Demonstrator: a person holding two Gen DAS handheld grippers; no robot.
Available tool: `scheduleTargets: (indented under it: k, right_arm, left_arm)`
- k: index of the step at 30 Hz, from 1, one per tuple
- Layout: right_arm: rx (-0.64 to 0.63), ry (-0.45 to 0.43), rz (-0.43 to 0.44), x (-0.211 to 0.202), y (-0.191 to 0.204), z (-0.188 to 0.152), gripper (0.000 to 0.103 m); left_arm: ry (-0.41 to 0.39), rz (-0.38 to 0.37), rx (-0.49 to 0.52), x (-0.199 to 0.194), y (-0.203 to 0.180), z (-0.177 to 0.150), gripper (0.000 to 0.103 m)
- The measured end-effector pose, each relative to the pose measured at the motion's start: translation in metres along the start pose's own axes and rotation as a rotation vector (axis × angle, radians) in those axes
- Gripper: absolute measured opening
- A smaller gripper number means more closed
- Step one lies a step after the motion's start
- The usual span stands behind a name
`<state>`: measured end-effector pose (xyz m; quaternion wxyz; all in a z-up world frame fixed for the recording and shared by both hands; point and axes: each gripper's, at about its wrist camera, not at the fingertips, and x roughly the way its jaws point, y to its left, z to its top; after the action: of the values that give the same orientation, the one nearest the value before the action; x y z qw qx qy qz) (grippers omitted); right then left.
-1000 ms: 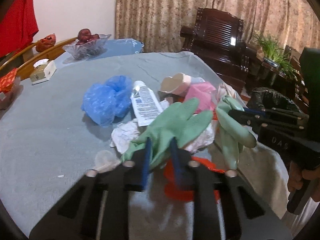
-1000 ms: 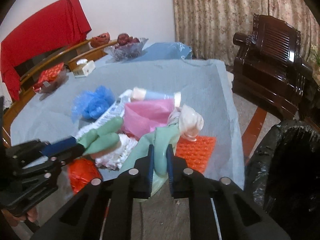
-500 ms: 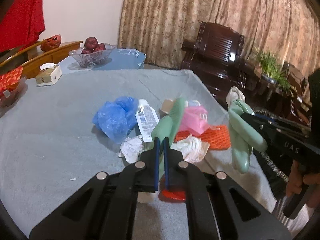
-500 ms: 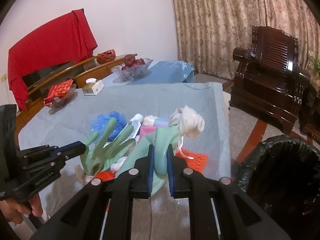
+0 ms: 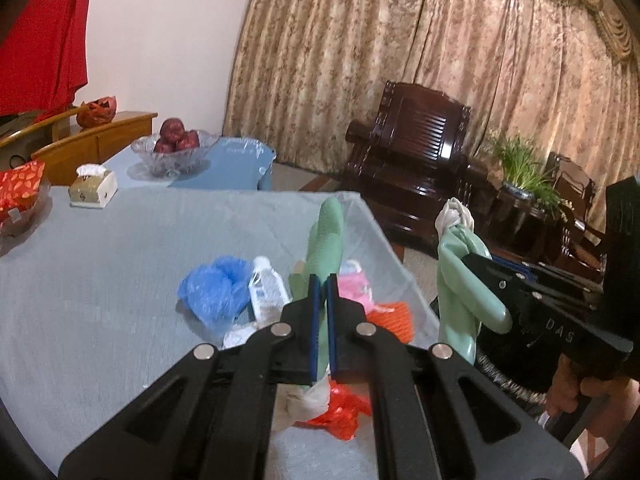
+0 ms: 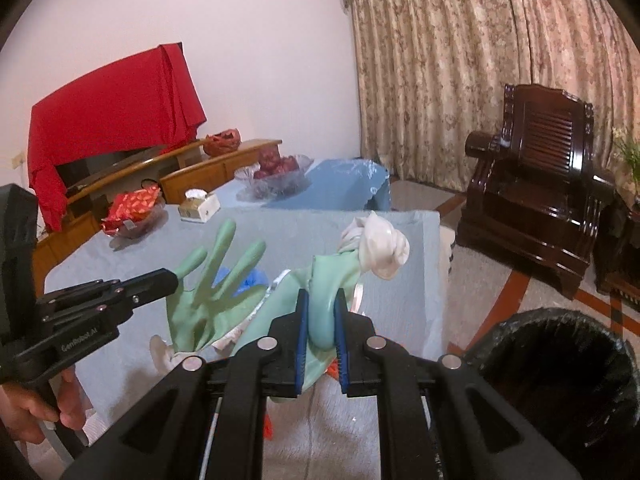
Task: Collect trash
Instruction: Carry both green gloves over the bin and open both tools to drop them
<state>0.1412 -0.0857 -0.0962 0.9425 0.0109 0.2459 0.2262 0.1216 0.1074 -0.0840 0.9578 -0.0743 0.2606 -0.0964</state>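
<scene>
In my left hand the tongs (image 5: pixel 322 304) are clenched on a green rubber glove (image 5: pixel 326 236), its fingers sticking up past the blue pads, and it hangs clear above the table (image 5: pixel 100 280). My right tongs (image 6: pixel 320 332) are gripping a second green glove (image 6: pixel 328 280) by its folded middle, with a pale wad (image 6: pixel 380 248) bunched at its far end; from the left camera this second glove (image 5: pixel 456 280) dangles beyond the table's right edge, above the dark bin there. From the right camera the first glove (image 6: pixel 212 292) spreads its fingers just ahead of the left tongs (image 6: pixel 160 284), and my left hand (image 6: pixel 28 412) shows on their handle. The rest of the trash lies on the grey cloth below: a crumpled blue bag (image 5: pixel 216 292), a white tube (image 5: pixel 266 292) just beside it, something pink (image 5: pixel 354 284), an orange mesh piece (image 5: pixel 390 320), white tissue (image 5: pixel 308 402) and red wrapping (image 5: pixel 344 412) under the left tongs. The bin with its black liner (image 6: pixel 560 360) stands on the floor near the table's corner, below and to the right of my right tongs. At the table's far side sit a glass bowl of apples (image 5: pixel 174 148) and a tissue box (image 5: pixel 92 186).
</scene>
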Motion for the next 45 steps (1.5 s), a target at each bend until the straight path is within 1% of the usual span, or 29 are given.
scheduleTargets:
  k: [4,10,13,20,28,37,42,45]
  right_arm:
    - [0.000,-0.037,0.004,-0.016,-0.003,0.010,0.012]
    - [0.001,-0.090,0.006,-0.041,-0.011,0.021,0.012]
    - [-0.004,-0.106,-0.014,-0.052,-0.015,0.021,0.012]
    - [0.026,-0.121,-0.079,-0.078,-0.044,0.022,0.012]
    - [0.060,-0.117,-0.204,-0.110,-0.082,0.007,0.012]
    - [0.121,-0.087,-0.332,-0.139,-0.125,-0.021,0.012]
    - [0.160,-0.057,-0.396,-0.147,-0.148,-0.039,0.012]
    - [0.175,-0.039,-0.424,-0.148,-0.158,-0.049,0.012]
  left_arm:
    - [-0.024,-0.021,0.004,-0.008,-0.011,0.010,0.003]
    - [-0.045,-0.079,0.019,-0.015,-0.036,0.024,0.003]
    - [-0.047,-0.110,0.029,-0.015,-0.051,0.027,0.003]
    - [-0.036,-0.205,0.047,-0.007,-0.091,0.030,0.003]
    - [-0.020,-0.305,0.098,0.010,-0.143,0.025,0.002]
    - [0.031,-0.431,0.147,0.041,-0.211,0.012,0.002]
    - [0.064,-0.476,0.188,0.058,-0.244,0.001,0.002]
    - [0.078,-0.486,0.210,0.066,-0.259,-0.006,0.002]
